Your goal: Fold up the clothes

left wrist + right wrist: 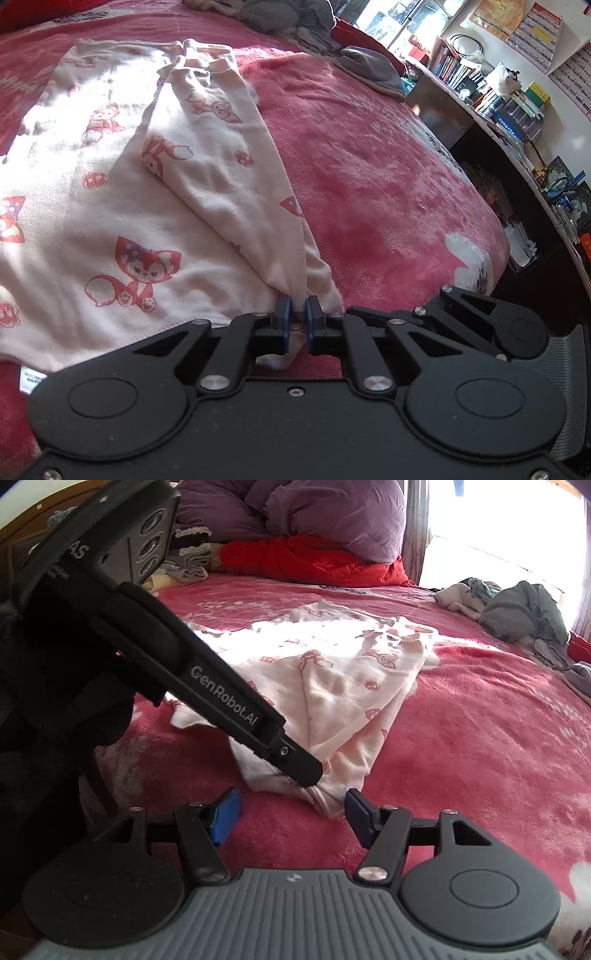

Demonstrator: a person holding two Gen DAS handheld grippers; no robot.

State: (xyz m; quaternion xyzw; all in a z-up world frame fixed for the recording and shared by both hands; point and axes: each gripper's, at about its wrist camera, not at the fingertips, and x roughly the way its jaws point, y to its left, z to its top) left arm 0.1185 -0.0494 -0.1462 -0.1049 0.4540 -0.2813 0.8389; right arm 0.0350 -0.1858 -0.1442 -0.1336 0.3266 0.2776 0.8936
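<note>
At the near edge of the red blanket [461, 738] the left gripper [298, 308] pinches the nearest corner of the cream printed garment [110, 221] — the right gripper [291, 812] just beside it, jaws spread and empty — while the garment stretches away toward a far pile of grey clothes [517, 613].

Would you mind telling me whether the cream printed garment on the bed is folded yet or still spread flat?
Partly folded: one side of the cream printed garment is turned over onto the rest, its corner pinched in the left tool.
</note>
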